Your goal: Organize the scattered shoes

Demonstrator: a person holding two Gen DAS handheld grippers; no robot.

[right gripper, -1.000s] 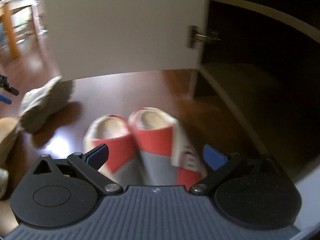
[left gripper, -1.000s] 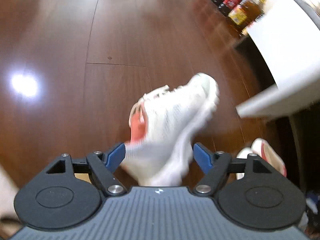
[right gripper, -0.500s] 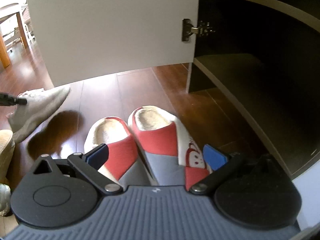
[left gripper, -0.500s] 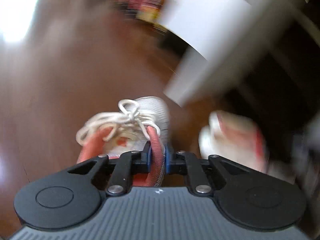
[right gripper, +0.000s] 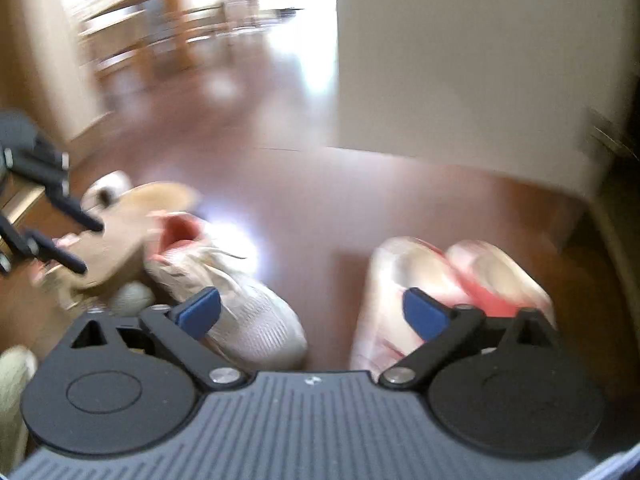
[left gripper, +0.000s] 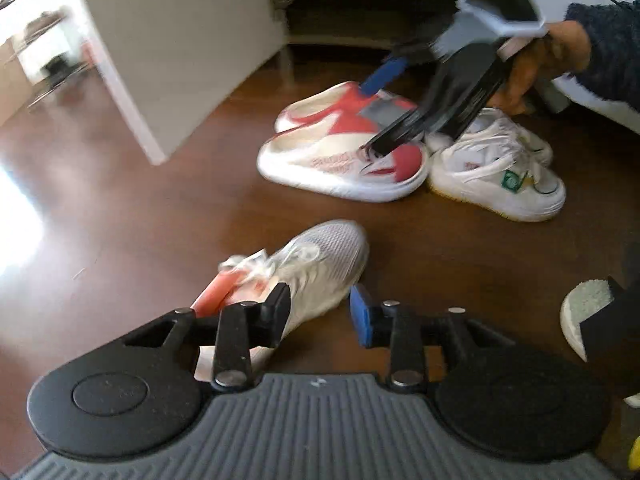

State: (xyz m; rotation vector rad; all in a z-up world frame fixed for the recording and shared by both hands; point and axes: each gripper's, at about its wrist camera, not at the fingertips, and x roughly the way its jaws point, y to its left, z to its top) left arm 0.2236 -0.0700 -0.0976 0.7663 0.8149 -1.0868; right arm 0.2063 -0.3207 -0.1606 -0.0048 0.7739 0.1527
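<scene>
Wooden floor (left gripper: 120, 208) beneath down-tilted left gripper (left gripper: 320, 312)

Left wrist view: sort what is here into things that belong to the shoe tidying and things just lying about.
Belongs to the job:
- white mesh sneaker
- red and white slippers
- white lace-up sneakers
- open cabinet door

Just lying about:
- blurred furniture in the far room
- wooden floor

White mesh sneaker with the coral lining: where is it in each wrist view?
Left wrist: white mesh sneaker low centre, just beyond the fingers.
Right wrist: lower left, behind the left finger.
Shared landmark: red-and-white slippers, upper centre in left view, lower right in right view.
</scene>
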